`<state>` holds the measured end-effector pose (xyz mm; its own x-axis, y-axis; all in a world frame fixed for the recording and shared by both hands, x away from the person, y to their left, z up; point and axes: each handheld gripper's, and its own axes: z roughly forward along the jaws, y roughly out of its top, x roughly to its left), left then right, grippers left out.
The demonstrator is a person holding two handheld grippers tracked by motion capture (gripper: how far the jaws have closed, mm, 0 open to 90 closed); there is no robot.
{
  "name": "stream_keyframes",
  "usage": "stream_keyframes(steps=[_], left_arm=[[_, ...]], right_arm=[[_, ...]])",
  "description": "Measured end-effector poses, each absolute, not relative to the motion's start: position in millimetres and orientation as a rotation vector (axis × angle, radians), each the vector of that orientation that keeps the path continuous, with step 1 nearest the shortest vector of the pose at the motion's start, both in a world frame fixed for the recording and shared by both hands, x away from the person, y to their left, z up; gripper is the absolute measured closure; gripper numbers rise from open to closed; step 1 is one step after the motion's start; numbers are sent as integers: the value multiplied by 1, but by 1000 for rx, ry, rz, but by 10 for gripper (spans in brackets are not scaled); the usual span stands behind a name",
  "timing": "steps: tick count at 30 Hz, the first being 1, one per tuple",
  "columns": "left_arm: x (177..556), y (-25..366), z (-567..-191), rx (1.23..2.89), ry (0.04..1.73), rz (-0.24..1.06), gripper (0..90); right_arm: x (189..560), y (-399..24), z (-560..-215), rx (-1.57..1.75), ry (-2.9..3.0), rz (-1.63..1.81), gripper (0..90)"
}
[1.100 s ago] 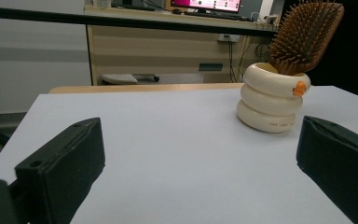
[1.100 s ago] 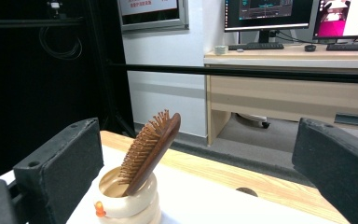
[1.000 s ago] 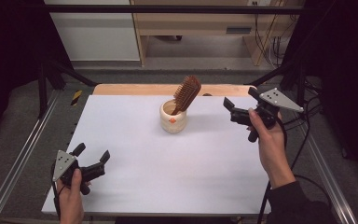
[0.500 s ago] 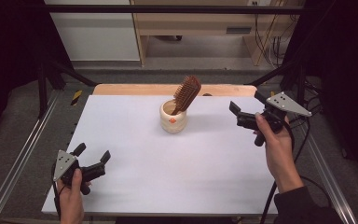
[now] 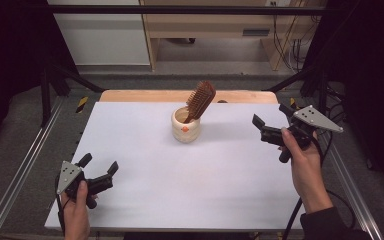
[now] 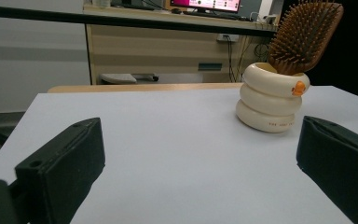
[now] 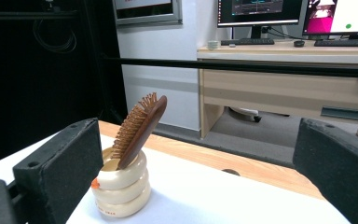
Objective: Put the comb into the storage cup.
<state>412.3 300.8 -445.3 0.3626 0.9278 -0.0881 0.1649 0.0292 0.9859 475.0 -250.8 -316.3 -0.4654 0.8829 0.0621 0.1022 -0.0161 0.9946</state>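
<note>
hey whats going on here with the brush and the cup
A person holds tongs in each hand over a white table. A wooden hairbrush stands tilted, handle down, in a cream ringed cup. The right tongs hover open to the cup's right; the left tongs sit open near the table's front-left corner. Neither touches anything.

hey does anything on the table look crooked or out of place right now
Only the hairbrush: it stands handle-down in the cream holder, leaning to one side with its head poking out. Nothing looks spilled or damaged.
</note>
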Motion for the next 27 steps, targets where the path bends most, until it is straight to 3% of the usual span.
stream_keyframes(steps=[27], left_arm=[[412,300,-446,1440,1056,799,10]], right_arm=[[450,-274,-347,1098,1616,1525,19]])
